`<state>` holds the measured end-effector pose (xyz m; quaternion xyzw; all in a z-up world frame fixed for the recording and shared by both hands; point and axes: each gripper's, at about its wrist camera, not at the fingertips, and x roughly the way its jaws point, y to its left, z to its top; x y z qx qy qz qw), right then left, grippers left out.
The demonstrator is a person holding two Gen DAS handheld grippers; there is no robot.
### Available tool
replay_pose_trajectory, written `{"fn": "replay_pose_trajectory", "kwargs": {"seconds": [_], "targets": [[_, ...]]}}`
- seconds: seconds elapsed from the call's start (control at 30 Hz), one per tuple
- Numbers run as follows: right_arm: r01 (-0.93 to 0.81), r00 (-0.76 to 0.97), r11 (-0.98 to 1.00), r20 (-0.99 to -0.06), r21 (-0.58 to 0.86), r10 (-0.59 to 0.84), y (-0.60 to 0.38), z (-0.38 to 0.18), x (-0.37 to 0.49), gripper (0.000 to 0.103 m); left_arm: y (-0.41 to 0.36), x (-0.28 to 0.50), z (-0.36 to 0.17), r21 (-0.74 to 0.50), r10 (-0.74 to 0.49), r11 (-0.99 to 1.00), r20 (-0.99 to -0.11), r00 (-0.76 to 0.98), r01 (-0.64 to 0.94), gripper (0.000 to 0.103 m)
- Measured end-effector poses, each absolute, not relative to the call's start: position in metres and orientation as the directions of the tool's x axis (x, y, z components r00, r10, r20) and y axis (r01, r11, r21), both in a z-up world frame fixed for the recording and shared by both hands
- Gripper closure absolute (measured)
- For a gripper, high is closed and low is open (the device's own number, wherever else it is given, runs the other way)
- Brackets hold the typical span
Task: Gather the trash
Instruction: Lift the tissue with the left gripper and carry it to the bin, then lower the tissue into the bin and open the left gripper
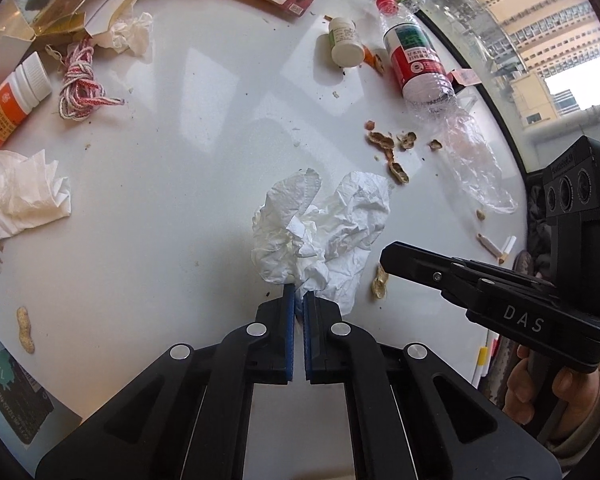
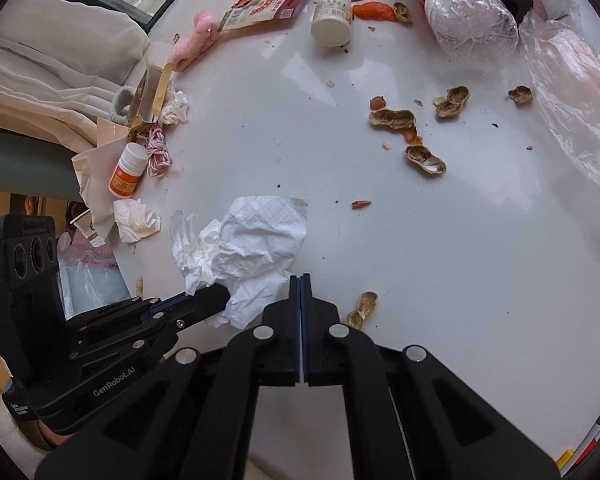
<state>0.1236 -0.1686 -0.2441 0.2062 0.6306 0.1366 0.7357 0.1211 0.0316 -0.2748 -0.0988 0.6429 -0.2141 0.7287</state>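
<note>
- Left wrist view: left hand-held gripper [image 1: 297,296] has its blue pads pressed together on the near edge of the crumpled white tissue [image 1: 320,232]; the tissue sits straight ahead of the tips, bunched up and fanning away from them over the white worktop [image 1: 204,160].
- Same view: right hand-held gripper [image 1: 388,258] comes in from the right, its tip just beside the tissue's right edge and near a whole peanut [image 1: 379,282]; nothing visible between its fingers here.
- Left hand is the one on the tissue, so any lift turns on its pinch; judged a thin-edge hold, it could slip.
- Other trash well apart: second tissue [image 1: 20,196] far left, orange pill bottle [image 1: 10,104], red-white string [image 1: 80,80], lying plastic bottle [image 1: 416,56], small white bottle [image 1: 344,40], peanut shells [image 1: 388,148].
- No bin or open trash container in this view; a clear plastic bag [image 1: 476,164] lies flat at right, contents cannot tell.
- Right wrist view: right hand-held gripper [image 2: 301,280] is pressed together and empty; crumpled white tissue [image 2: 244,252] lies to its left, touching or just beside the left finger.
- Left hand-held gripper [image 2: 216,296] enters from lower left, tip buried in the tissue's near edge.
- Peanut [image 2: 362,310] just right of the right tips; open shells [image 2: 412,136] farther ahead.
- Clear plastic bag [image 2: 572,120] at far right, looks flat, contents cannot tell.
</note>
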Motion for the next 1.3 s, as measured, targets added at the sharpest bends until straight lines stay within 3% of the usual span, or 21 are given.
{"fn": "replay_pose_trajectory", "kwargs": {"seconds": [0.27,0.5,1.3], "targets": [[-0.020,0.231,0.857,-0.832,0.515,0.505,-0.151,-0.211,0.117,0.100,0.048,0.108,-0.233,-0.414,-0.446,0.892,-0.872,0.202,0.182,0.101],[-0.206,0.257,0.838,-0.798,0.506,0.545,-0.103,-0.173,0.102,0.100,0.083,0.078,-0.199,-0.405,-0.417,0.908,-0.845,0.336,0.109,0.101],[-0.639,0.018,0.556,-0.713,0.531,0.701,0.100,-0.128,0.053,0.100,0.252,-0.042,-0.137,-0.314,-0.092,0.907,-0.800,0.594,-0.282,0.101]]}}
